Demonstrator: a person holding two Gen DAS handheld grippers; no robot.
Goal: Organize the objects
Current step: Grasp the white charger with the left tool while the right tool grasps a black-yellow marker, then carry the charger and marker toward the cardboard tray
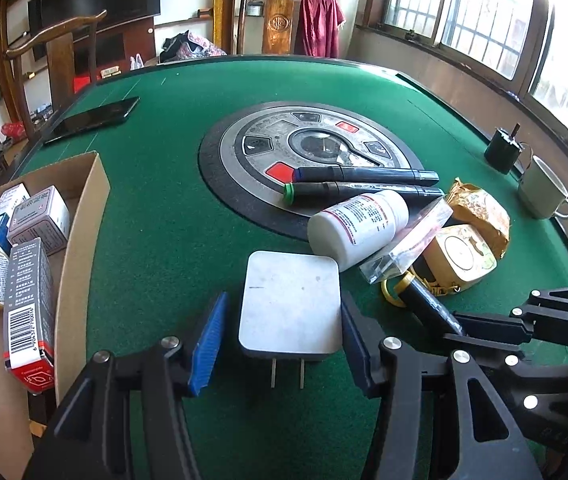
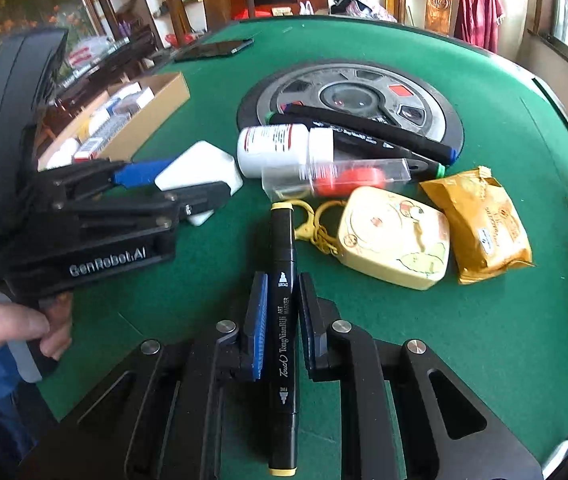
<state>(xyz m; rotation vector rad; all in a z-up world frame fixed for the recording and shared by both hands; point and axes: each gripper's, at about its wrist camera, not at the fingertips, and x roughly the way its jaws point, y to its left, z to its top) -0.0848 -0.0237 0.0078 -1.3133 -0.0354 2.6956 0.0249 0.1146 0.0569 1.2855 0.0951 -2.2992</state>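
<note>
My right gripper [image 2: 282, 280] is shut on a black art marker [image 2: 282, 236] with yellow ends, which lies along the fingers. In the left wrist view the same marker [image 1: 427, 304] juts from the right gripper [image 1: 459, 328] at the lower right. A white plug charger [image 1: 289, 276] lies flat on the green felt, prongs toward the camera. My left gripper [image 1: 284, 300] straddles it with the jaws apart. The right pad sits at its edge and a strip of felt shows beside the left pad. From the right wrist, the left gripper [image 2: 200, 178] flanks the charger [image 2: 204, 160].
A cardboard box [image 1: 84, 216] holding several packets sits at the left. Nearby are a white pill bottle [image 2: 272, 150], two black markers [image 1: 363, 176], a clear case [image 2: 335, 176], a yellow case [image 2: 395, 236] and a gold packet [image 2: 479, 224]. A phone [image 1: 92, 120] and mug [image 1: 543, 188] lie farther off.
</note>
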